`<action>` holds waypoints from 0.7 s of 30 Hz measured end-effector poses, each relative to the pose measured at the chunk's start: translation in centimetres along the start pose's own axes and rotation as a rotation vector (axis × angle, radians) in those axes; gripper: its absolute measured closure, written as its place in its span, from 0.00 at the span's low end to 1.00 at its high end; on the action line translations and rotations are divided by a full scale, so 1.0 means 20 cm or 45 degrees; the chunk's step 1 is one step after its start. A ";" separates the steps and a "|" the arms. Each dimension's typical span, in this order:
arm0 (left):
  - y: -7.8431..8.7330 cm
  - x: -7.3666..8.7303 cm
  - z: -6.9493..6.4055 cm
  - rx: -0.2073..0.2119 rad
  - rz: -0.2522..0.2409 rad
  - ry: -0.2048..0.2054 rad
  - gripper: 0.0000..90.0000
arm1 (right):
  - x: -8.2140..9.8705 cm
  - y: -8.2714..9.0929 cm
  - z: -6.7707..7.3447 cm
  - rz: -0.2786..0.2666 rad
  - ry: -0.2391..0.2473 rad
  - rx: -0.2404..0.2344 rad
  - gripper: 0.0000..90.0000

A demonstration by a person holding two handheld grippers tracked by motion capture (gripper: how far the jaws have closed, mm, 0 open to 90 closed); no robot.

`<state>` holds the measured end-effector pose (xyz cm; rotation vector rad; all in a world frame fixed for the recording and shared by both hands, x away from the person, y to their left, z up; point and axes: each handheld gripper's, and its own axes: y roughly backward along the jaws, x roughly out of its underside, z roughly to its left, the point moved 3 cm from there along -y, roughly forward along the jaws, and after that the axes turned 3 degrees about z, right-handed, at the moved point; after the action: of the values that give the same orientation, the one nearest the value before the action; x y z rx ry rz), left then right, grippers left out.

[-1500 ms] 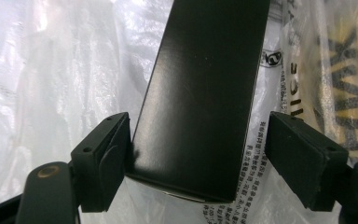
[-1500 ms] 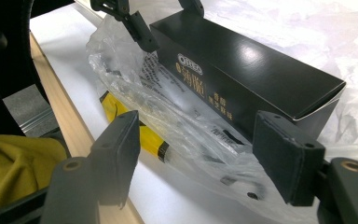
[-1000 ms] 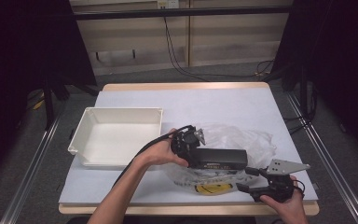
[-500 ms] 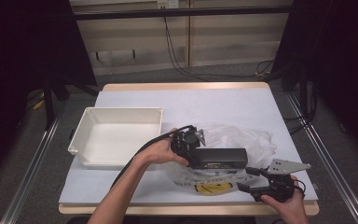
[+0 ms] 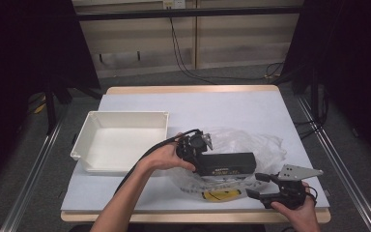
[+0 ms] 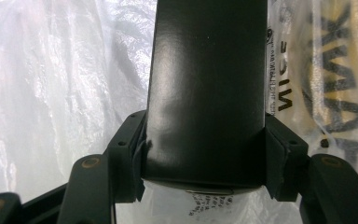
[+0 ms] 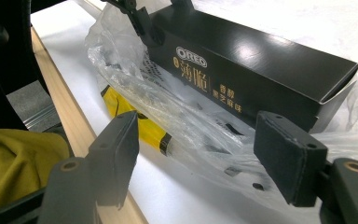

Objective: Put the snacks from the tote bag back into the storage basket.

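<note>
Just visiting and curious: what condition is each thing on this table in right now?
Long black Oreo box: gripped at one end, lying over the bag.
Clear crinkled plastic bag: crumpled under the box.
White plastic tray: empty.
Left gripper: clamped on the box.
Right gripper: open, empty.

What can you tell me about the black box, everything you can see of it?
The black box is long, narrow, glossy cardboard, with OREO and gold print on one long side. It lies roughly level over a crumpled clear plastic bag near the table's front edge. The left gripper is clamped on one end, its pads pressed against both sides. The far end flap looks slightly open in the right gripper view. The right gripper is open and apart from it, just in front.
</note>
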<state>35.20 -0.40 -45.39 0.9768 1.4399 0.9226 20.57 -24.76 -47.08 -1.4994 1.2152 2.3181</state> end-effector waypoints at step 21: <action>0.08 -0.01 -0.03 0.032 -0.079 0.031 0.48 | 0.01 0.03 -0.01 -0.035 -0.008 0.009 0.33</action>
<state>34.73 0.03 -43.78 0.9372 1.4970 0.8756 20.35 -25.32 -46.91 -1.4957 1.1928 2.2971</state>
